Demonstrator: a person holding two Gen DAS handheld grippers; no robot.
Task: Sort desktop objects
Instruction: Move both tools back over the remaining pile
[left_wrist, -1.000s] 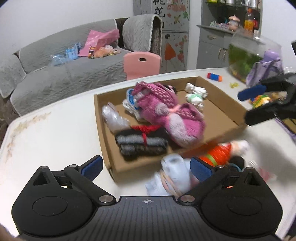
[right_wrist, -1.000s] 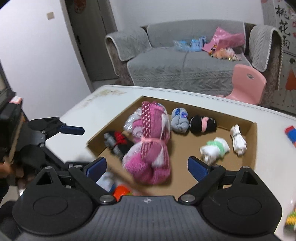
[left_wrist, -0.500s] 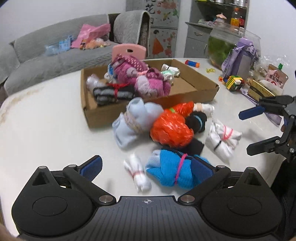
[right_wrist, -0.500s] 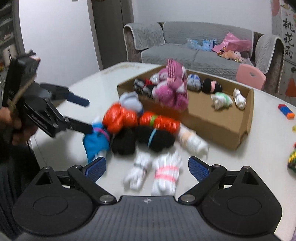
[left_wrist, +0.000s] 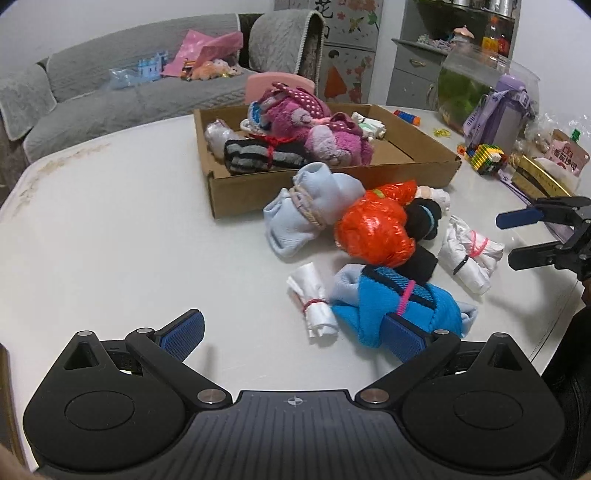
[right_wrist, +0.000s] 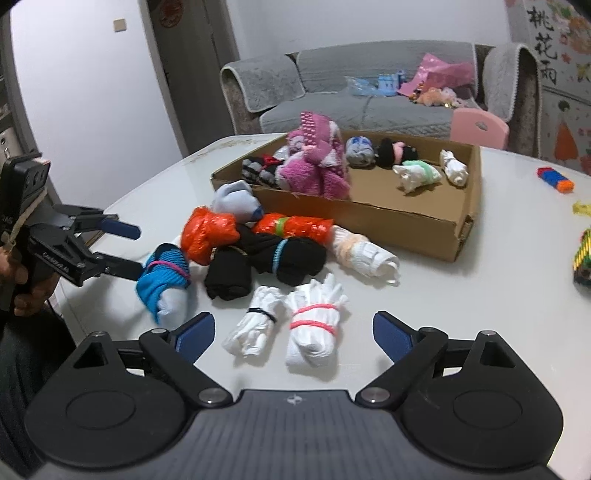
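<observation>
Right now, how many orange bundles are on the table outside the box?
2. One orange bundle sits beside the blue bundle; the other lies near the cardboard box. More could be hidden.

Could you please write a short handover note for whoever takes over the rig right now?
Left tool: open, empty, low over the table beside the blue sock bundle.
Right tool: open, empty, facing two white sock bundles.
Cardboard box: already holds the pink fuzzy bundle, a striped grey-black bundle, and several small bundles at the back.
Left to sort, on the table in front of the box: light blue bundle, orange bundles, black bundles, blue bundle, and several white rolls.
Suggested next: probably pick the nearest white or blue bundle.
</observation>
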